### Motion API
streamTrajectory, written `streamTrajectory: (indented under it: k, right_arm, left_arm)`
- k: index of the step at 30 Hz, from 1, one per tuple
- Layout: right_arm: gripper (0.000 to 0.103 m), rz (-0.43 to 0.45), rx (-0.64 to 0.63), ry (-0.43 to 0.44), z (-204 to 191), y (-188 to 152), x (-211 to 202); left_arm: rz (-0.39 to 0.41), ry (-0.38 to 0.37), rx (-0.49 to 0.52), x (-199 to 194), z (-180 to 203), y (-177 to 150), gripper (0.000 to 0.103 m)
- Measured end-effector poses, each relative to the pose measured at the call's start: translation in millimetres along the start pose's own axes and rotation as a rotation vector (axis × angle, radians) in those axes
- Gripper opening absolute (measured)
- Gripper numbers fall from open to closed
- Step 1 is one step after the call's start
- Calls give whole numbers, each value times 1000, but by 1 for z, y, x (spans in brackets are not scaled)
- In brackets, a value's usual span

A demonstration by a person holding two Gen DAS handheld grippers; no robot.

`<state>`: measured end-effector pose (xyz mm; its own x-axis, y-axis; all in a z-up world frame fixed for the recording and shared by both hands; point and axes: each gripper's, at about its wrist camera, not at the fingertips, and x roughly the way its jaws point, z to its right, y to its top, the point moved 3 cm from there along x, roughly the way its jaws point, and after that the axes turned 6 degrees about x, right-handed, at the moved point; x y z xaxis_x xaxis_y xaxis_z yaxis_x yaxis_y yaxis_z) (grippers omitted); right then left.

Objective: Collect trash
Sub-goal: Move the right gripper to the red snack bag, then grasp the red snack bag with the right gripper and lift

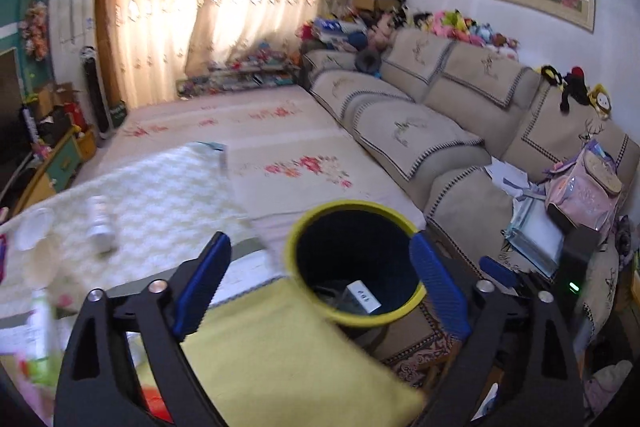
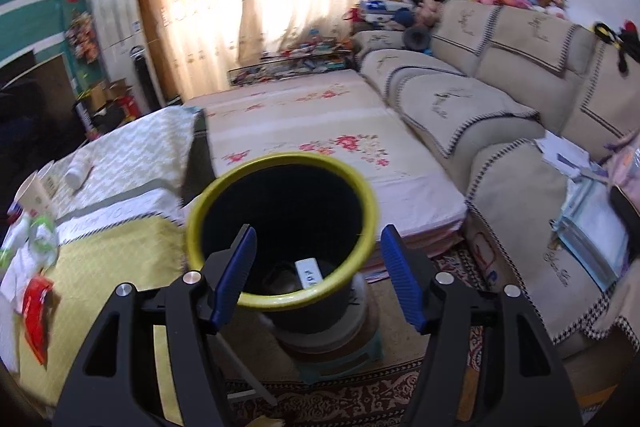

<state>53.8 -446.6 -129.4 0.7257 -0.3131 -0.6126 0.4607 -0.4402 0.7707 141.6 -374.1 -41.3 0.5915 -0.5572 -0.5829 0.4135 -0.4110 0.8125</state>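
Both claws hover over the round black bin with a yellow rim (image 2: 280, 227), which stands on a low stool on the patterned rug, just right of the surface draped in a yellow cloth (image 1: 280, 355). The left claw (image 1: 320, 283) is spread wide with nothing between its blue pads. The right claw (image 2: 318, 277) is also released and empty, with the near rim of the bin showing between its jaws. A small white rectangular box with dark print (image 2: 309, 271) already lies at the bottom of the bin.

More trash waits on the surface to the left: a red crumpled wrapper (image 2: 36, 311) at the near edge, white and green plastic scraps (image 2: 38, 231) beyond it, and a small white bottle lying on its side (image 1: 99, 225) farther back on the pale zigzag cloth.

The drop looks finished, so the sensible step is to fetch the next piece. Keep the jaws wide while swinging left, clear the yellow rim so the bin is not tipped off its stool, and come down on the wrapper from above, pinching its bulk rather than a loose corner.
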Motion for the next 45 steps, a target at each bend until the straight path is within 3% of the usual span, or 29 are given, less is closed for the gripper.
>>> streamTrajectory:
  k: [5,10,15,23,28,37,43,45]
  right_arm:
    - [62,-30,-120,95,-66,-14,-2]
    - [62,-108,-241,304,-145,-41,-9]
    - [62,-187,-353,451,-217,-74,-21]
    - [62,-240,-421,453,-272,-109,-28]
    - [62,-265,-433,398,-278,-117,-21]
    - [62,-312,-459,420,-277,-132,-20]
    - [27,-320,-463,452,-280,-136,-21]
    - [24,-302,-460,452,-278,-132,-24]
  left_arm:
    - [37,123,-90,-74,-65,-34,98]
    - [62,320,-220,-143,-142,-84,98]
    - [49,421,-313,-183,-193,-134,98]
    - [55,428,-318,-194,-199,-155,98]
    - [55,410,-322,-192,-198,-154,98]
    - [46,399,-341,-187,-203,-157,98]
    - [37,396,-332,-182,-199,-156,98]
    - [38,398,-330,-182,-199,-156,98]
